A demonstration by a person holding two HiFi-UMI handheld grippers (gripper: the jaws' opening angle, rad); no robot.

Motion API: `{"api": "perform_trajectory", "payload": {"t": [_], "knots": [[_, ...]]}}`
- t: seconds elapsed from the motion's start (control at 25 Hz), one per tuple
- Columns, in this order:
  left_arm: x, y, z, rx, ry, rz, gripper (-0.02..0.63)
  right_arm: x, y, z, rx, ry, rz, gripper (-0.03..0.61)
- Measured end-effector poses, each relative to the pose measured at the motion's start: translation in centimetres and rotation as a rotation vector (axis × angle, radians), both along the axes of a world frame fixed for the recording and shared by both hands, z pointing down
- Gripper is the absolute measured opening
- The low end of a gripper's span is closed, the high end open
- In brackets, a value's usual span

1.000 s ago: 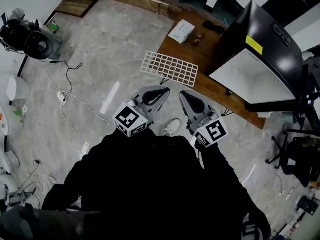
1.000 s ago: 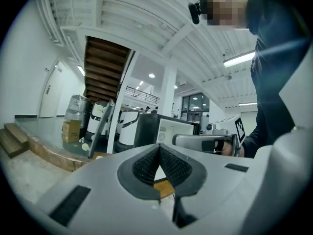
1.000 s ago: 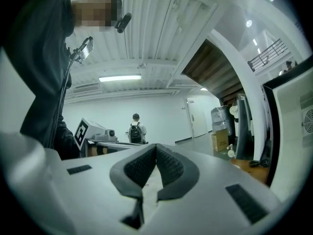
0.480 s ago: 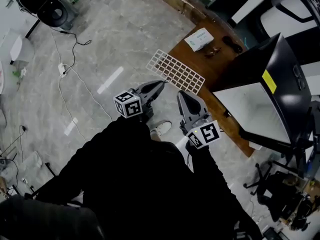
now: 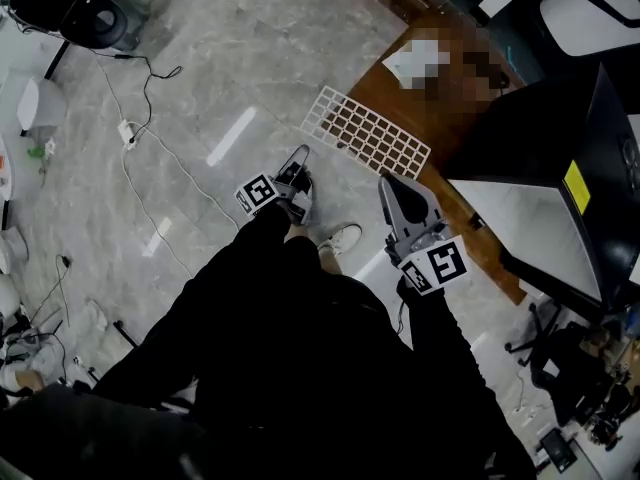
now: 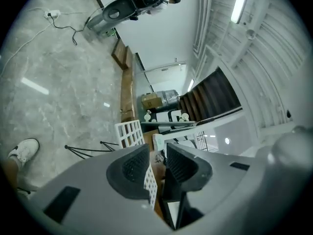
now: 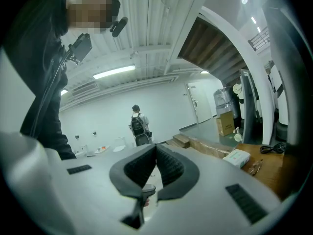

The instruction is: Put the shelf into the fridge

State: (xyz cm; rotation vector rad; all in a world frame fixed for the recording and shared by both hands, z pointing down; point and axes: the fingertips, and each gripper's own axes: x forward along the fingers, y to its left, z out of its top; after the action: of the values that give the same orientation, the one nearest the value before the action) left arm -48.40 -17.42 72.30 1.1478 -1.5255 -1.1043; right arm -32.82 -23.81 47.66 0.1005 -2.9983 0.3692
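Note:
The white wire grid shelf (image 5: 365, 138) lies flat over the near corner of the wooden table (image 5: 445, 118), part of it past the edge. It also shows far off in the left gripper view (image 6: 129, 133). The black fridge (image 5: 540, 138) stands at the right with its door swung open and its white inside (image 5: 520, 213) showing. My left gripper (image 5: 299, 160) hangs over the floor just short of the shelf's near edge. It is turned on its side, its jaws (image 6: 157, 153) opening with nothing between them. My right gripper (image 5: 396, 185) is shut and empty, below the shelf's right end.
Cables (image 5: 140, 148) run across the marble floor at the left, near black equipment (image 5: 70, 8). A white shoe (image 5: 340, 240) shows below the grippers. An office chair (image 5: 570, 353) stands at the lower right. A person with a backpack (image 7: 138, 124) stands far off.
The head view has swung, so the fridge sits further right. My left gripper has rolled onto its side and its jaws have parted. The shelf has not moved.

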Motion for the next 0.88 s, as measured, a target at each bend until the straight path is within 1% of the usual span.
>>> {"api": "perform_trajectory", "payload": {"t": [0.08,0.16,0.24,0.36,0.52,0.6,0.88], "knots": [[-0.7,-0.3,2.2,-0.023,0.025,-0.001,0.112,-0.7,-0.9,0.3,-0.003,0.010,0.017,0.006],[-1.2,-0.7,4.3,-0.037,0.057,-0.002,0.140,-1.3,-1.8,0.6,-0.004,0.024,0.036,0.006],[-1.9,-1.6,5.9,-0.031,0.082,-0.005,0.160,-1.9,-2.7,0.9,-0.006,0.037,0.055,0.006],[-2.8,-3.4,7.6,-0.021,0.097,0.010,0.183,-2.6,-4.2,1.8,-0.014,0.056,0.084,0.006],[-3.3,-4.8,9.7,-0.049,0.122,0.042,0.192,-3.1,-5.1,3.2,-0.040,0.089,0.127,0.006],[-3.9,-5.1,10.6,-0.059,0.131,0.039,0.196,-3.5,-5.4,3.8,-0.050,0.103,0.141,0.006],[-4.4,-7.3,12.0,-0.043,0.162,0.053,0.196,-3.9,-6.5,5.4,-0.081,0.137,0.185,0.006]]}}
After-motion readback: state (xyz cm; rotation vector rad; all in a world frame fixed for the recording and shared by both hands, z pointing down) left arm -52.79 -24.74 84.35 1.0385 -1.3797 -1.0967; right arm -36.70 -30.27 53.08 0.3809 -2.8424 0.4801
